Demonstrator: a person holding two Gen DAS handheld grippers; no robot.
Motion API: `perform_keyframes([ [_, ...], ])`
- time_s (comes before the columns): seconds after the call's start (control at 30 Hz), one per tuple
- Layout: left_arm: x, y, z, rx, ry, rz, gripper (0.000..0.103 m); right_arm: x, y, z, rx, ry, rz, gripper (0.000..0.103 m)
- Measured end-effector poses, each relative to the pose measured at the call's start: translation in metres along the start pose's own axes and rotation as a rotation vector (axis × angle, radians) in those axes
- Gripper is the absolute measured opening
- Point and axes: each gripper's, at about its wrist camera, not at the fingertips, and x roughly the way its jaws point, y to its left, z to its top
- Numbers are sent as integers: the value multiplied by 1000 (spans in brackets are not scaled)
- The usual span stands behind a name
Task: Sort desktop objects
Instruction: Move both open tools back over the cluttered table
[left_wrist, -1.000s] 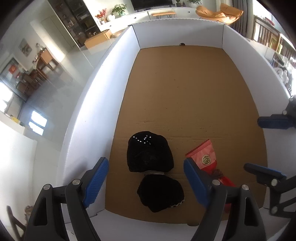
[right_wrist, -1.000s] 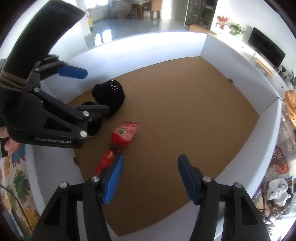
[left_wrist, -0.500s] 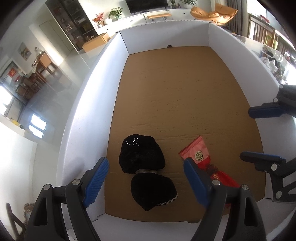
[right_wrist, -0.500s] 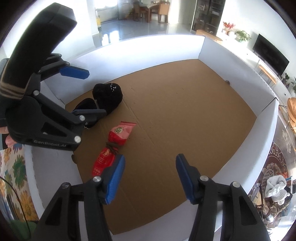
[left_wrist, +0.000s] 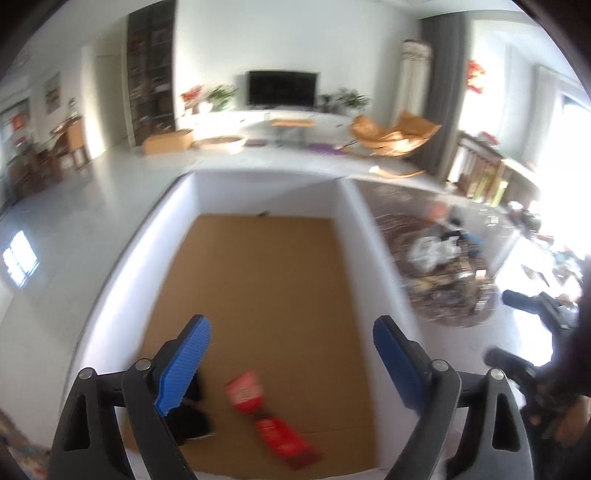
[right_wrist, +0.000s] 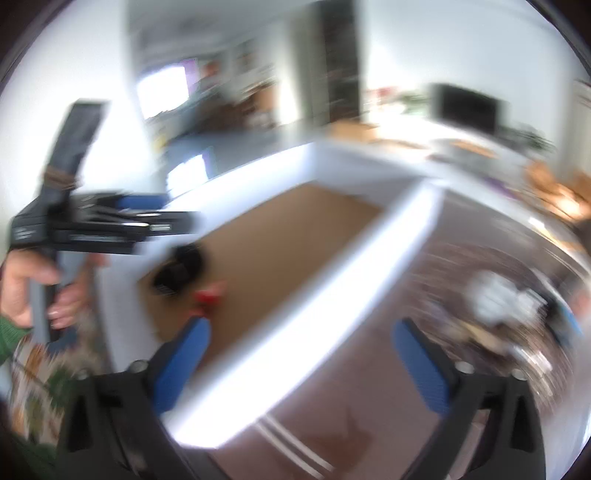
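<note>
We look down into a white-walled box (left_wrist: 354, 206) whose floor is plain brown cardboard (left_wrist: 266, 280), bare over most of its length. Near its close end lie a red snack packet (left_wrist: 271, 424), stretched out flat on the cardboard, and just to its left a black fabric item (left_wrist: 194, 421), partly hidden behind our left gripper's blue pad. A small dark speck sits at the foot of the far wall. Our left gripper (left_wrist: 291, 363) hangs above that near end with its blue fingers spread wide apart and nothing between them. Our right gripper (right_wrist: 301, 363) is likewise spread wide and empty; its view is heavily smeared, and it sits over the box's right wall (right_wrist: 317, 317) and the floor outside, with a patterned rug (left_wrist: 436, 280) carrying a heap of blurred white and dark things we cannot make out. In that smeared view the black item and the red packet show only as small blobs in the box's near corner, and the left hand (right_wrist: 37, 291) grips its tool's handle beyond the box. Around us is a bright living room: a dark television (left_wrist: 282, 88) on a long white cabinet, potted plants beside it, a tall dark bookcase (left_wrist: 151, 92), an orange lounge chair (left_wrist: 395, 134), a cardboard carton (left_wrist: 168, 140) on the pale glossy floor, and grey curtains by a sunlit window.
</note>
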Motion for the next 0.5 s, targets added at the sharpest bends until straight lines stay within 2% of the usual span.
perform_keyframes([
  [0.07,-11,-36,2,55,-17,-90,93,-12,-44,-26,105,13,-148,103],
  [0.13,-16,-65,3,103,-8,-164,99,-13,-83,-54,212,76,-259,103],
  [0.23,-10,-120,-4,165,32,-283,102,-14,-130,-88,371,138,-344,103],
  [0.27,4,-144,-8,184,74,-319,102,-15,-138,-95,410,148,-364,103],
  [0.33,18,-169,-24,209,131,-340,102,-17,-152,-106,469,156,-395,103],
  [0.4,48,-191,-45,227,198,-300,102,-19,-155,-113,488,159,-414,103],
  [0.5,95,-204,-61,214,254,-231,102,-17,-158,-118,479,177,-424,103],
])
